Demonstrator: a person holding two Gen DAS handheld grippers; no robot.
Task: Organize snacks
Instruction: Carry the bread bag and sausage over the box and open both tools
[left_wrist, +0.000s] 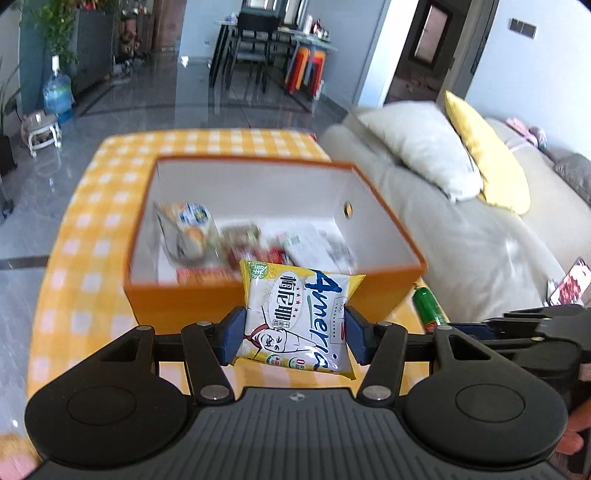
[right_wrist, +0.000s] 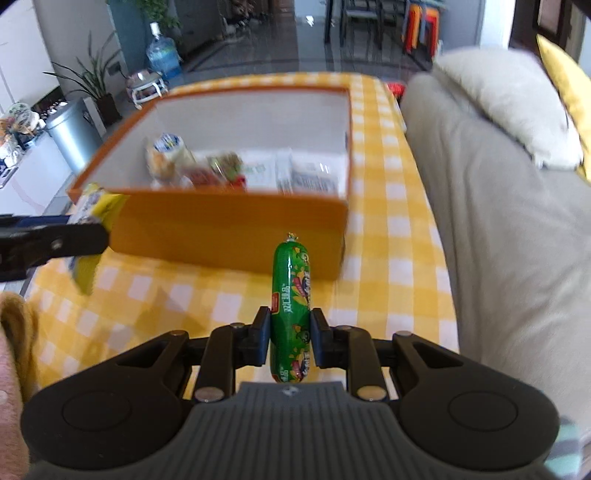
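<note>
Both wrist views face the orange box (left_wrist: 273, 295) closely; left view sits leftward.

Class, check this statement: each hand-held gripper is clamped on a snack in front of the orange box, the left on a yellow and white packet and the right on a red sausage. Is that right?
Not quite: the sausage is green, not red. The right wrist view shows the right hand-held gripper shut on a green sausage. The rest holds: the left hand-held gripper clamps the yellow and white packet before the orange box.
</note>
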